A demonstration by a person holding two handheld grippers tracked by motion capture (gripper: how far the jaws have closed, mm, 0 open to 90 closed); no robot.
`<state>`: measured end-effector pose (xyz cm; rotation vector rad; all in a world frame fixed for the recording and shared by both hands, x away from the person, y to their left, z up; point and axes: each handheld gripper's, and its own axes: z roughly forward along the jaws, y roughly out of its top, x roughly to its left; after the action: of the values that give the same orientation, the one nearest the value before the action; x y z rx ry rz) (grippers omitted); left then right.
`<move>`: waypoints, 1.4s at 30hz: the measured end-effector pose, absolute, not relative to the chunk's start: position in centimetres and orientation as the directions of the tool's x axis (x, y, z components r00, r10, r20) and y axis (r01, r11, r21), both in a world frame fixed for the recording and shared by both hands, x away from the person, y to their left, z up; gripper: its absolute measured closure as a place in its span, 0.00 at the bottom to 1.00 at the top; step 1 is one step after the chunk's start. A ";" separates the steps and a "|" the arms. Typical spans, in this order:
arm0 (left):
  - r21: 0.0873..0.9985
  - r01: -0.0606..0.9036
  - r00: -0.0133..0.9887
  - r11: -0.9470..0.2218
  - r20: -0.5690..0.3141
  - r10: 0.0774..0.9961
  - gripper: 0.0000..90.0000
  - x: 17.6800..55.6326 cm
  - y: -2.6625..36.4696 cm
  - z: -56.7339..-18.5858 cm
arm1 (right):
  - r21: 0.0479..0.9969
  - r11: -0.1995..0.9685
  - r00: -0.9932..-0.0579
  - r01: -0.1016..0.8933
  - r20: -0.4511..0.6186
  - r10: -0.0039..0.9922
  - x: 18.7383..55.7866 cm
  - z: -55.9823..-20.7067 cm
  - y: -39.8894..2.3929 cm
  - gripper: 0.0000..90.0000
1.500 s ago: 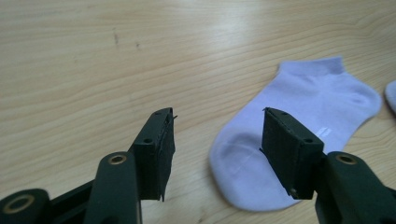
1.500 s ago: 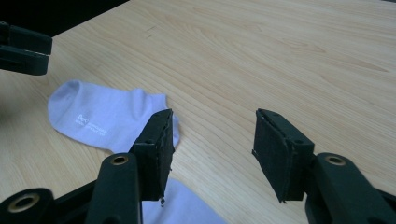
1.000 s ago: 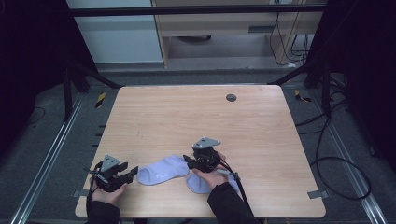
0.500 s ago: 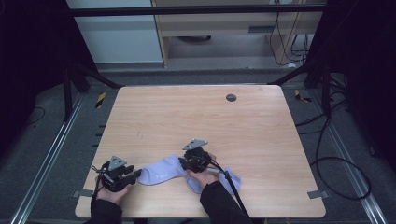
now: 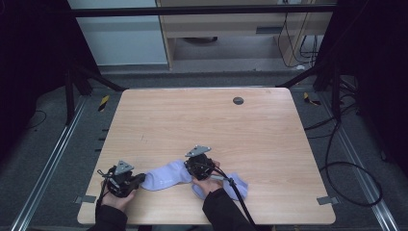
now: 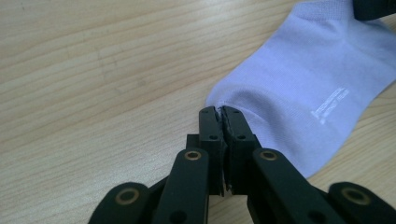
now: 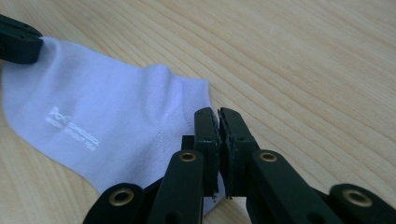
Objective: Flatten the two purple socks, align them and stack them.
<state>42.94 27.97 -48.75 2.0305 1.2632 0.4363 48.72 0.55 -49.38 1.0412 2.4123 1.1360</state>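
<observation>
A pale lavender sock (image 5: 166, 176) lies flat near the front edge of the wooden table (image 5: 202, 120). My left gripper (image 5: 141, 178) is at its left end; in the left gripper view the jaws (image 6: 218, 112) are pressed together on the sock's (image 6: 299, 93) rounded toe edge. My right gripper (image 5: 190, 169) is at the sock's right end, its jaws (image 7: 218, 114) closed on the edge of the sock (image 7: 102, 121). More lavender fabric (image 5: 236, 186) lies under the right forearm; I cannot tell whether it is a second sock.
A small black round cap (image 5: 238, 100) sits in the tabletop at the back. Bare wood stretches behind and to the right of the sock. Cables (image 5: 337, 159) trail on the floor to the right of the table.
The right gripper has come left and nearer the front edge, onto the sock's right end. The left gripper has shifted slightly right to the toe.
</observation>
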 end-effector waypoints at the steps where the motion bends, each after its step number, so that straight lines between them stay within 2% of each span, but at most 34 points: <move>1: 0.716 0.641 0.472 -0.277 -0.083 0.878 0.97 42.9 28.0 -48.5 | 0.762 0.425 -0.704 0.488 0.057 0.708 48.6 -49.1 0.4 0.96; 12: 0.786 0.572 0.507 -0.235 -0.114 0.854 0.97 42.2 27.4 -45.9 | 0.808 0.396 -0.733 0.436 0.063 0.677 47.2 -45.0 -1.6 0.96; 25: 0.809 0.525 0.574 -0.264 -0.107 0.812 0.97 42.0 23.3 -43.5 | 0.818 0.405 -0.734 0.408 0.029 0.679 45.4 -41.6 -5.7 0.96; 42: 0.813 0.483 0.652 -0.326 -0.085 0.753 0.97 42.3 17.7 -42.2 | 0.813 0.384 -0.685 0.437 0.024 0.728 43.4 -41.2 -11.6 0.96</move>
<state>42.33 17.70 -42.23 1.9916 0.9633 0.3889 43.36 -11.62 -41.19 1.0152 2.3107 1.2038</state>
